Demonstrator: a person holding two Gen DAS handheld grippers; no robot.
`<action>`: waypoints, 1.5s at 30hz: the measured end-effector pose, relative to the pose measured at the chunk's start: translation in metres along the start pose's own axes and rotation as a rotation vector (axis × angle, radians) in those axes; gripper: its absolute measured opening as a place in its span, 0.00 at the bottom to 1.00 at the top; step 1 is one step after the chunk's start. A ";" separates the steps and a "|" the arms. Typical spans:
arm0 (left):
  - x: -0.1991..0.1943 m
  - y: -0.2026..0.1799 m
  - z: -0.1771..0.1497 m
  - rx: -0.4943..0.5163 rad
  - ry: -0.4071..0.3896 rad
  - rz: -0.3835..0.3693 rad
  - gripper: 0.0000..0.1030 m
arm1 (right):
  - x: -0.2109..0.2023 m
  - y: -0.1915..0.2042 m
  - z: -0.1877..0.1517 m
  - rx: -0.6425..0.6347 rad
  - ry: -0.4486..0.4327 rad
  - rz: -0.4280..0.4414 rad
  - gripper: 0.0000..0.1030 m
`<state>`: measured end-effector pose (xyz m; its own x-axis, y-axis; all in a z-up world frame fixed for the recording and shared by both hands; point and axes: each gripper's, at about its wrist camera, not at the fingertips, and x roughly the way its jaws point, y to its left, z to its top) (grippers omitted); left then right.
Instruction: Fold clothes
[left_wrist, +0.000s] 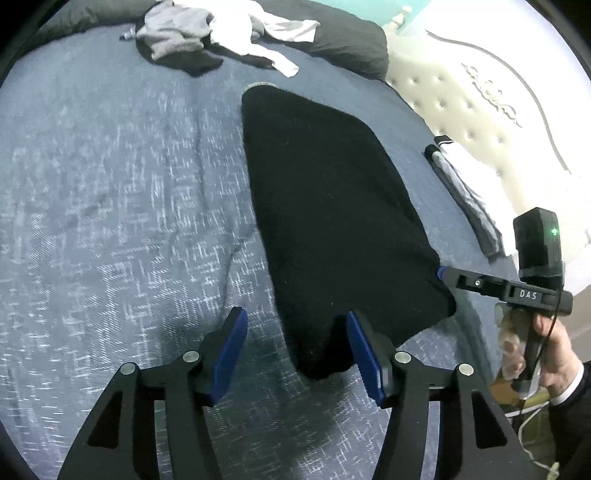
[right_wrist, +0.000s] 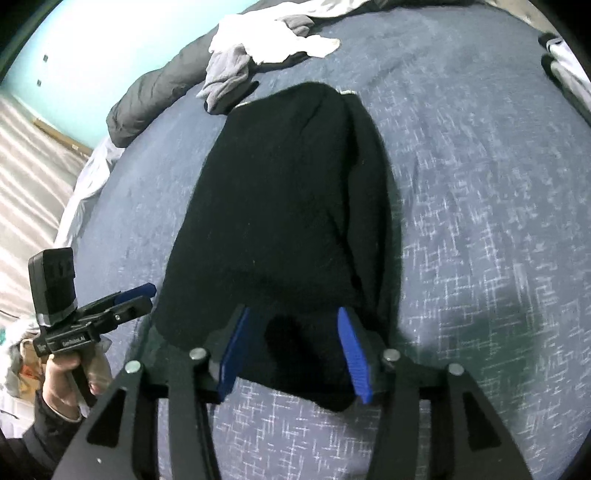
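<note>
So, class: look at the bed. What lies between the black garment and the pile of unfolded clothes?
Only bare blue bedspread. The left wrist view shows a strip of it separating the black garment from the clothes pile.

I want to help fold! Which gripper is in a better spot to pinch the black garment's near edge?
Probably the right. The right gripper is open with the black garment filling its gap. The left gripper is open too, but only a narrow corner lies in its gap.
</note>
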<state>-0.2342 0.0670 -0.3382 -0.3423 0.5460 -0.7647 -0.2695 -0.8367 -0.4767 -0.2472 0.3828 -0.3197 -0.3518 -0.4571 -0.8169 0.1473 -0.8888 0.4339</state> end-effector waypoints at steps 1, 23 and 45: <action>0.002 0.000 0.000 -0.004 0.004 -0.006 0.58 | -0.003 -0.001 0.000 0.005 -0.011 -0.005 0.49; 0.042 -0.003 0.013 -0.079 0.047 -0.130 0.65 | 0.033 -0.026 0.001 0.065 0.086 -0.033 0.63; 0.073 0.001 0.018 -0.111 0.095 -0.175 0.81 | 0.044 -0.017 0.009 0.031 0.088 -0.027 0.63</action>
<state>-0.2753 0.1063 -0.3871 -0.2112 0.6815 -0.7007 -0.2146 -0.7317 -0.6470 -0.2735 0.3781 -0.3598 -0.2728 -0.4349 -0.8582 0.1097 -0.9003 0.4213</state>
